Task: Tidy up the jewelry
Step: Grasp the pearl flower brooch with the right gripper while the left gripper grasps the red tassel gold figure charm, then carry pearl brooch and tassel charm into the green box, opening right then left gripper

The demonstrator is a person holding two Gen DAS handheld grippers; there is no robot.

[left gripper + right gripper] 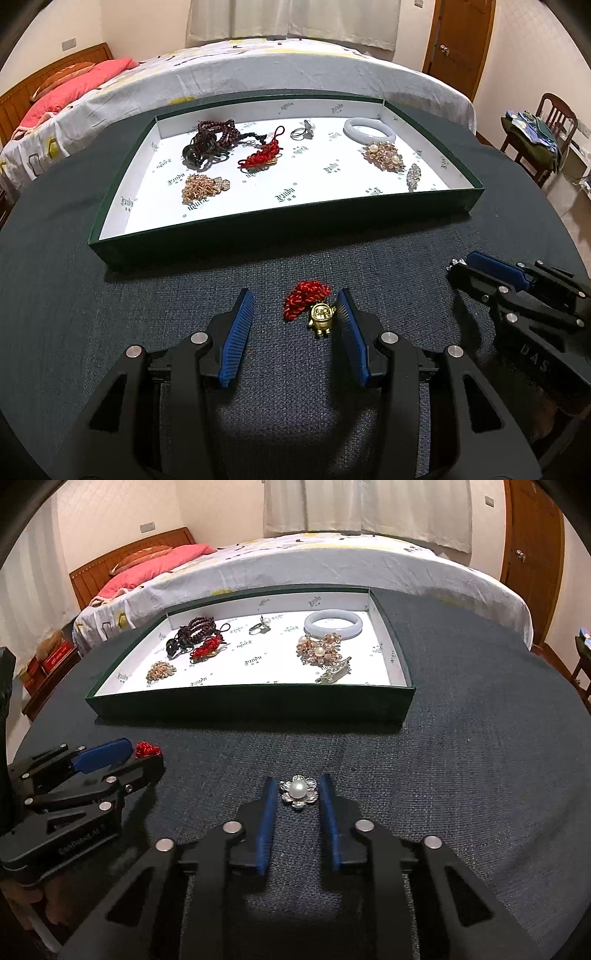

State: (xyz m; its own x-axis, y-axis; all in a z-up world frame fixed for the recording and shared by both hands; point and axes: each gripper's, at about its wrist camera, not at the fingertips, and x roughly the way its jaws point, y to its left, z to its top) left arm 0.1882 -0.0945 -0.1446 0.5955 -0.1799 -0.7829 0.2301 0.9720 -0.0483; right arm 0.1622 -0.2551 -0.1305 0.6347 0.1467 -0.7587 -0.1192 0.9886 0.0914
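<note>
While the tray's (280, 236) repeated lettering stays unreadable, the left claw (295, 308) stands spread around a gold charm (322, 318) with red cord, its right pad touching it; "GenRobot.AI" marks its body. The right claw (297, 792) brackets a pearl flower brooch (298, 792) on the tabletop (461, 794), pads narrowly apart, contact unclear.

A bed (258, 74) (pink pillow (70, 92) on it), door (458, 40), chair (543, 133).

Two wrist fisheyes, close above the dark table (110, 295), angled down, both facing the tray (258, 236), seemingly side by side.
</note>
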